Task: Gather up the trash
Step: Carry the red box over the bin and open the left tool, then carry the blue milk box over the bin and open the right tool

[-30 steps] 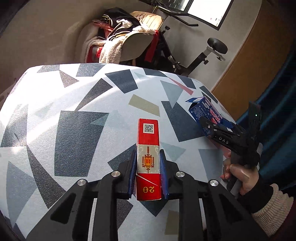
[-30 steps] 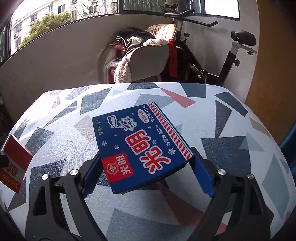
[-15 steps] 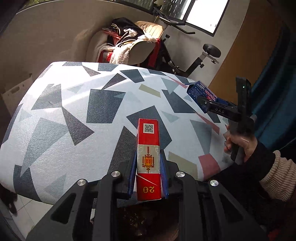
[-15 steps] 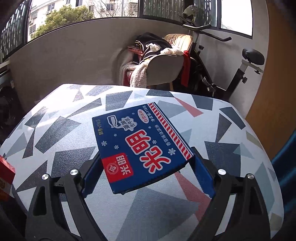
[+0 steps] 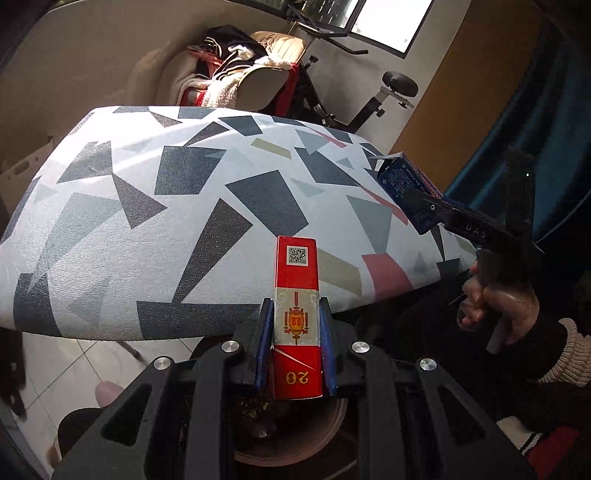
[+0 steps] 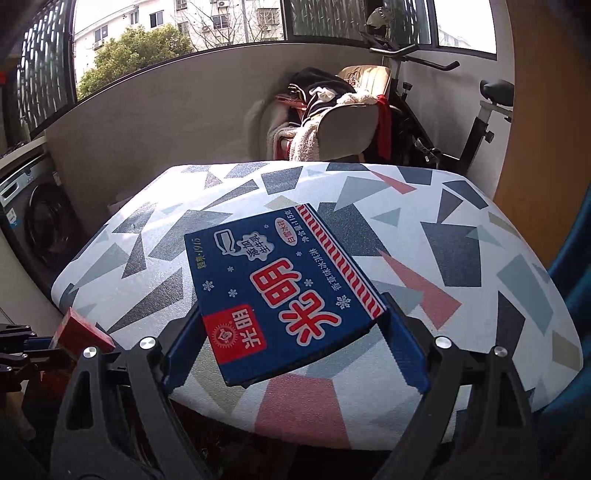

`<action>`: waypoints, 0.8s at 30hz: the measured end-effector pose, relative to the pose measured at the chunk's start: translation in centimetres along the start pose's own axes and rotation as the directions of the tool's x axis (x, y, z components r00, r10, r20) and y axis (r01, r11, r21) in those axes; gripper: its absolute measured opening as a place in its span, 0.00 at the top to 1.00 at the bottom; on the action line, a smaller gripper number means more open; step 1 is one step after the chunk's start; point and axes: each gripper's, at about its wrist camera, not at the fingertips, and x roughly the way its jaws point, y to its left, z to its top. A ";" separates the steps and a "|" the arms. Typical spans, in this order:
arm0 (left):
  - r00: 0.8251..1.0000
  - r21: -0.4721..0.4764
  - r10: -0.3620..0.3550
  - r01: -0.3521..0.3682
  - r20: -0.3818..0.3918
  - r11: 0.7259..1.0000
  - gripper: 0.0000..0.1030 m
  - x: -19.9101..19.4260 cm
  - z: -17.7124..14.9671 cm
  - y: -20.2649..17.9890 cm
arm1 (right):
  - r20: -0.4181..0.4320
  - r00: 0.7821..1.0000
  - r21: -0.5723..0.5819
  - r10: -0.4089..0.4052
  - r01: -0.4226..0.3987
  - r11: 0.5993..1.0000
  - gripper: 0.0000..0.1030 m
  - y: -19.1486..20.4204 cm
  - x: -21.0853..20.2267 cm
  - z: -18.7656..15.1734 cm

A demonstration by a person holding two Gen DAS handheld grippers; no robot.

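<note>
Here the left gripper is closed on a red pack: its two blue pads press the pack's long sides, and the pack stands lengthwise between them, pointing forward, with a QR code at the far end and "20" at the near end. The right gripper has its jaws wide apart, and they clamp a blue carton by its two opposite edges. The carton lies flat and a little tilted between the pads, with red and white print on top. In the left view the same carton shows at the right, with a hand in a dark sleeve with a knitted cuff around the gripper's handle.

Both things are held in the air, near the front edge of the table. The table has a white cover with grey, dark blue, pink and beige shapes. Under the left gripper there is a round bin with dark content; the floor is of pale tiles.

Behind the table stand one chair piled with clothes and one exercise bike. At the left stands one washing machine. Through the window a tree and buildings show.

Count: two grippers, one pack, one carton.
</note>
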 end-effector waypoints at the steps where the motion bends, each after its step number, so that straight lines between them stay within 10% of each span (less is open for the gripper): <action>1: 1.000 0.001 -0.004 0.004 -0.008 1.000 0.77 0.1 -0.3 -0.1 | -0.002 1.000 -0.005 0.004 -0.004 1.000 0.15 0.3 -0.4 -0.4; 24: 0.996 0.001 -0.025 0.025 -0.082 1.000 0.67 1.4 -2.9 -1.2 | -0.095 0.992 -0.008 0.079 -0.080 0.997 0.15 3.4 -1.0 -5.2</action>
